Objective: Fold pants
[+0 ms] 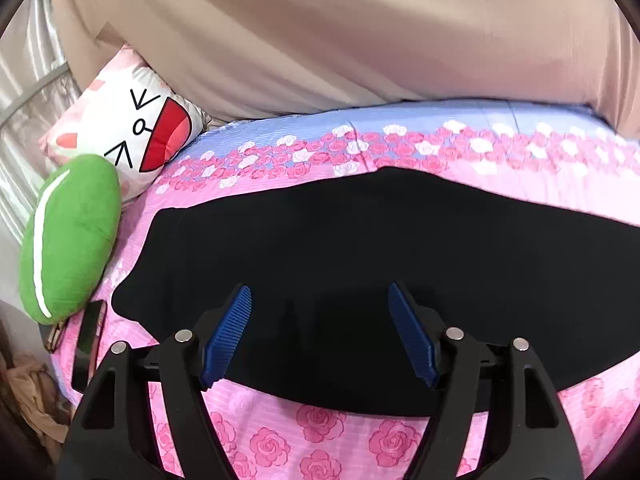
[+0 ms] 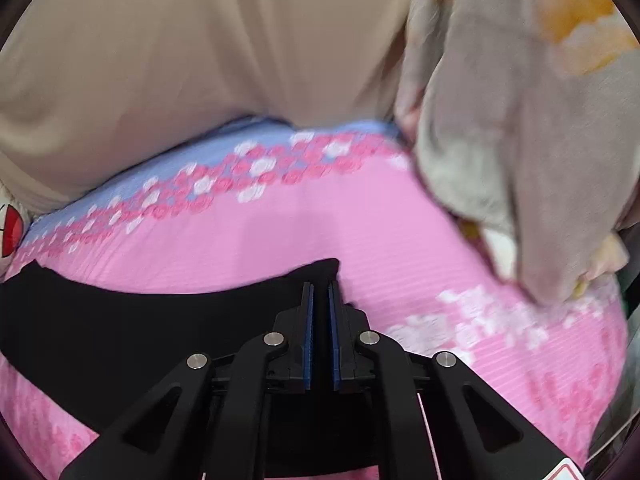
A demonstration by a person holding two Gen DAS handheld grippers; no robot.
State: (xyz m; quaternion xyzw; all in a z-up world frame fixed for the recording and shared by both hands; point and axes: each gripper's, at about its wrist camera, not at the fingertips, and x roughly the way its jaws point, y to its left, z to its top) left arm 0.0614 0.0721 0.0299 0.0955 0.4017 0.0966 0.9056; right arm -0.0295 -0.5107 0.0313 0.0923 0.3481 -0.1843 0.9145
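Black pants (image 1: 360, 240) lie flat across a pink rose-print bedsheet (image 1: 320, 448). My left gripper (image 1: 319, 290) hovers over their near edge, its blue pads (image 1: 228, 332) spread wide with nothing between them. In the right wrist view the pants (image 2: 140, 320) stretch away to the left over the sheet (image 2: 400, 240). My right gripper (image 2: 321, 285) is shut on the pants' right end; dark fabric fills the narrow gap between its pads, and a pointed tip of cloth sticks out just past the fingertips.
A green plush cushion (image 1: 68, 240) and a white cartoon-face pillow (image 1: 136, 128) sit at the bed's left end, with a phone (image 1: 92, 328) beside them. Beige fabric (image 1: 320, 32) hangs along the far side. A bunched grey floral blanket (image 2: 520, 140) lies at the right.
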